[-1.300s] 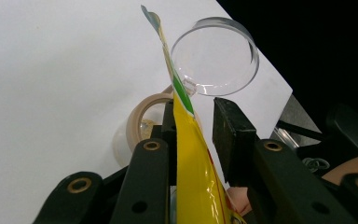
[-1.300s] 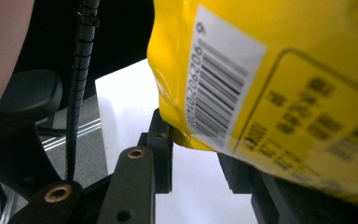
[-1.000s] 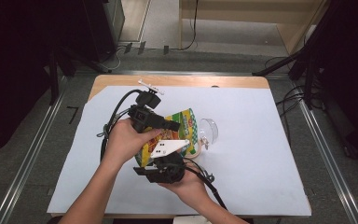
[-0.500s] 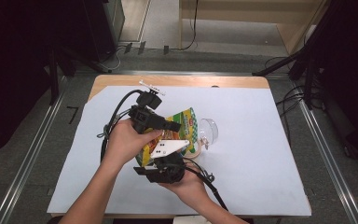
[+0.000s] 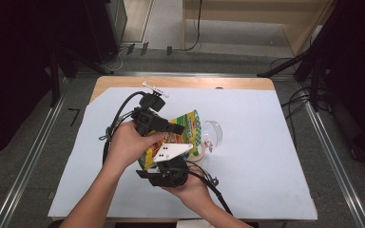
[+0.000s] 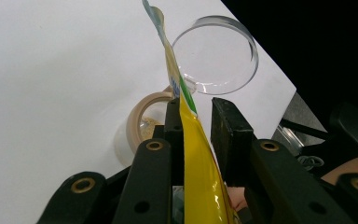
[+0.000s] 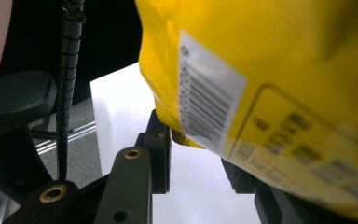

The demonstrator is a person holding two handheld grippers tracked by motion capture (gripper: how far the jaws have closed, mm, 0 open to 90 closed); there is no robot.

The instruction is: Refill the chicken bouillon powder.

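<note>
A yellow and green snack bag (image 5: 188, 131) hangs tilted above the white sheet, held between both hands. My left gripper (image 5: 178, 128) is shut on its upper edge; in the left gripper view the bag (image 6: 198, 163) runs up between the jaws of that gripper (image 6: 196, 109) and lies against the left one. My right gripper (image 5: 173, 161) grips the bag from below. In the right gripper view the bag's barcoded lower corner (image 7: 284, 70) sits in the right gripper (image 7: 196, 149), touching the left jaw and hiding the right one.
A clear cup (image 5: 212, 133) lies on its side just right of the bag, its mouth seen in the left gripper view (image 6: 214, 56). A beige ring (image 5: 197, 155) rests on the sheet (image 5: 266, 156) beside it. Cables trail from both grippers.
</note>
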